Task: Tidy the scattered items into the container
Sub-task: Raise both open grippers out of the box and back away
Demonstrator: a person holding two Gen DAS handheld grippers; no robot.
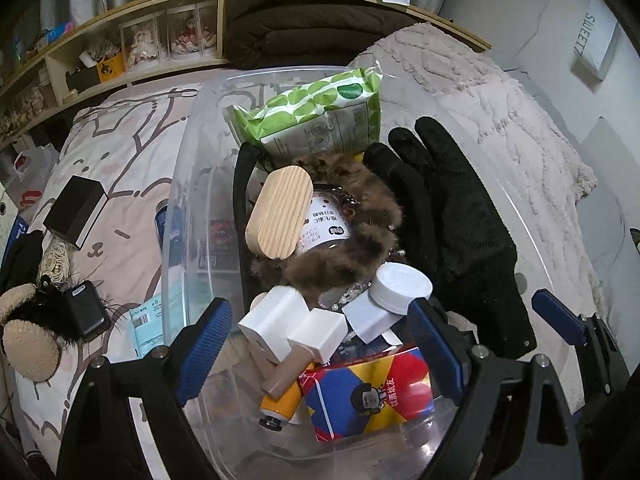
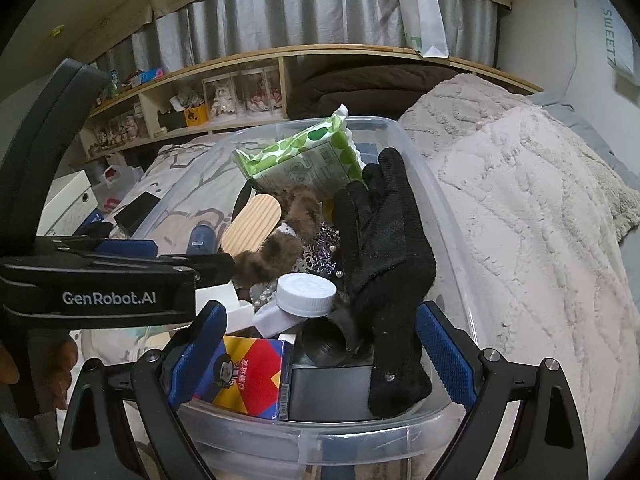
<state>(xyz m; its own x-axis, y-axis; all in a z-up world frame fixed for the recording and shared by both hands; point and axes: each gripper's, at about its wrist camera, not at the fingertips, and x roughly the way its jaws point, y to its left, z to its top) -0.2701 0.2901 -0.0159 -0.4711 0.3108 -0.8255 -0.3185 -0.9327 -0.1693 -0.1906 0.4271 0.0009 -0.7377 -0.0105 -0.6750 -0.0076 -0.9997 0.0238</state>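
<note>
A clear plastic bin [image 1: 188, 184] [image 2: 436, 208] on the bed holds a green wipes pack [image 1: 316, 112] [image 2: 304, 156], a wooden-lidded jar [image 1: 280, 212], a brown furry piece [image 1: 348, 256], a white bottle cap [image 1: 402, 286] [image 2: 306, 288], white blocks [image 1: 288, 320], a colourful box [image 1: 368, 392] [image 2: 244, 380] and a black glove [image 1: 452, 216] [image 2: 384, 256]. My left gripper [image 1: 320, 352] is open over the bin's near end. My right gripper [image 2: 320, 356] is open around the glove's cuff, holding nothing. The left gripper's body [image 2: 108, 280] shows at left in the right wrist view.
On the bed left of the bin lie a black box [image 1: 74, 210], a black charger [image 1: 86, 312], a fluffy tan earmuff [image 1: 28, 344] and a blue packet [image 1: 148, 328]. A fuzzy blanket [image 2: 520, 220] lies right of the bin. A shelf [image 2: 240, 92] runs behind.
</note>
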